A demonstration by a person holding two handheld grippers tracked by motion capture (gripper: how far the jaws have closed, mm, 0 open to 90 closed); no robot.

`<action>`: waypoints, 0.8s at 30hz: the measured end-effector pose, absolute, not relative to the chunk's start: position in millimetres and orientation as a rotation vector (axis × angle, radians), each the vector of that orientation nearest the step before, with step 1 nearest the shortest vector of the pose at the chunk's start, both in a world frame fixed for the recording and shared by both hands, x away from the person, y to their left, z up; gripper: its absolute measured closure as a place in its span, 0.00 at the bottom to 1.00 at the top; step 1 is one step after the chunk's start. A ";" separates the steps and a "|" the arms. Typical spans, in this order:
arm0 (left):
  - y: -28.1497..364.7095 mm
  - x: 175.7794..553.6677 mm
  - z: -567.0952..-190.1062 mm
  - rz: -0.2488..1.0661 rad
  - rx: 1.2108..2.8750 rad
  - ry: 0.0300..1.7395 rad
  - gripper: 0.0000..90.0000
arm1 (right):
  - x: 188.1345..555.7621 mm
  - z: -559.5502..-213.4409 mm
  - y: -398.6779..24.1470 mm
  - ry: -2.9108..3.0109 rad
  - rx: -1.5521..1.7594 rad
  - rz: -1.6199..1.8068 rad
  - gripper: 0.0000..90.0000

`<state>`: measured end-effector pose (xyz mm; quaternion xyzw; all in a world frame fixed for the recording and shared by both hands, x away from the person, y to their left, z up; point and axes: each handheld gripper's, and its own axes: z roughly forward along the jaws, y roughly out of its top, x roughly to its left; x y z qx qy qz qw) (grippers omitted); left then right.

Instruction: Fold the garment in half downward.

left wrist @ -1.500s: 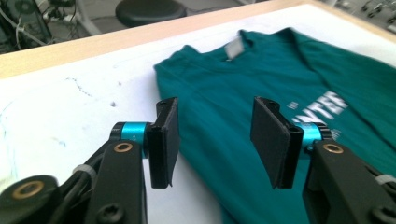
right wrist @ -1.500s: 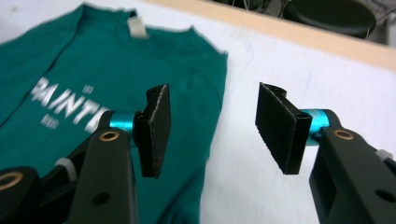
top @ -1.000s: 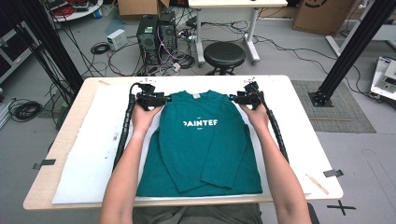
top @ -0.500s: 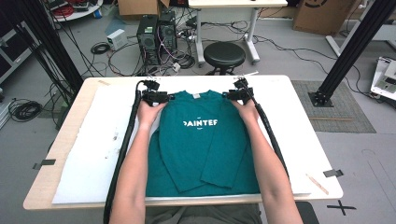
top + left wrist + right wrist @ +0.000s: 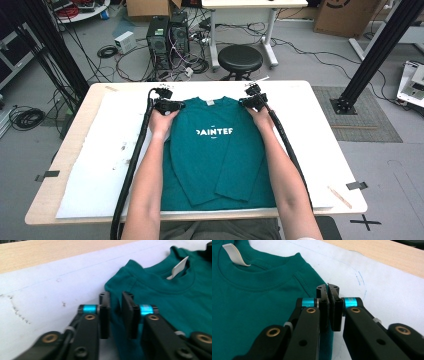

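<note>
Teal cotton is what we are working with: a long-sleeved shirt (image 5: pixel 215 150) lying flat on the white sheet (image 5: pixel 100 160) that covers the worktop (image 5: pixel 320 100), collar away from us, sleeves folded in over the body. We judge it light, limp and not at all fragile; it will sag and drag rather than hold a shape, so it wants lifting at two matched points, and the shoulder seams are the sensible places since the cloth is doubled and firmer there.

That is where both tongs sit. Our left tongs (image 5: pixel 115 302) have just been closing, and the shoulder edge runs up between the pads; a narrow gap remains between them with fabric in it, so we take it as a pinch on the shirt, though a looser one. Our right tongs (image 5: pixel 328 293) have also just been closing and are now clenched tight at the other shoulder's edge, with cloth caught at the pads.

From above we get the whole layout: both hands level at the shoulders, the white lettering (image 5: pixel 214 132) on the chest, the hem near our edge. Up close, the left and right gripper views give what that one cannot: the neck label (image 5: pixel 178 267), the collar stitching, and how much cloth each pinch has.
</note>
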<state>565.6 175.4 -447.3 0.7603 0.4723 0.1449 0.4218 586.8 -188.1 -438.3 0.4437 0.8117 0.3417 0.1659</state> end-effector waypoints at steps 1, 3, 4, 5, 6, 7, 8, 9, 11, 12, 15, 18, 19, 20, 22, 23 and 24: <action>175.7 565.7 -446.6 0.372 1.906 1.179 0.92 | 587.1 -438.1 -188.7 2.310 1.278 0.971 0.99; 176.4 565.4 -444.9 0.379 1.906 1.177 0.96 | 588.4 -438.8 -191.3 2.316 1.288 0.974 1.00; 176.4 565.4 -444.9 0.379 1.906 1.177 0.97 | 588.4 -438.8 -191.3 2.316 1.288 0.974 1.00; 177.1 565.3 -443.8 0.380 1.906 1.175 0.97 | 588.3 -438.0 -192.4 2.314 1.301 0.977 1.00; 177.3 565.1 -443.3 0.383 1.902 1.175 0.97 | 588.3 -438.0 -192.4 2.314 1.301 0.977 1.00; 177.8 565.1 -442.6 0.381 1.904 1.173 0.97 | 588.0 -436.2 -193.4 2.313 1.298 0.981 1.00; 178.1 564.7 -442.0 0.383 1.901 1.176 0.97 | 588.0 -436.2 -193.4 2.313 1.298 0.981 1.00; 178.6 564.6 -441.4 0.381 1.897 1.177 0.97 | 587.5 -435.0 -193.3 2.309 1.298 0.988 1.00; 180.0 564.0 -439.2 0.379 1.893 1.171 0.97 | 586.5 -431.9 -193.1 2.305 1.290 0.995 1.00; 179.5 563.4 -437.8 0.382 1.888 1.171 0.97 | 586.0 -430.2 -193.3 2.303 1.278 0.996 1.00; 177.1 560.2 -430.9 0.403 1.899 1.145 0.97 | 581.8 -420.8 -194.4 2.292 1.276 1.030 1.00; 174.0 553.3 -417.8 0.418 1.896 1.106 0.98 | 576.7 -411.3 -194.6 2.287 1.255 1.055 1.00; 174.0 553.3 -417.8 0.418 1.896 1.106 0.98 | 576.7 -411.3 -194.6 2.287 1.255 1.055 1.00; 172.2 550.3 -412.9 0.430 1.906 1.089 0.98 | 571.1 -404.5 -193.0 2.286 1.253 1.063 1.00; 169.9 544.5 -405.2 0.446 1.921 1.054 0.98 | 567.7 -401.2 -192.4 2.283 1.239 1.068 1.00; 168.8 540.8 -401.7 0.454 1.920 1.043 0.98 | 559.1 -395.1 -191.3 2.267 1.217 1.083 1.00; 168.7 537.1 -398.0 0.456 1.921 1.030 0.98 | 559.1 -395.1 -191.3 2.267 1.217 1.083 1.00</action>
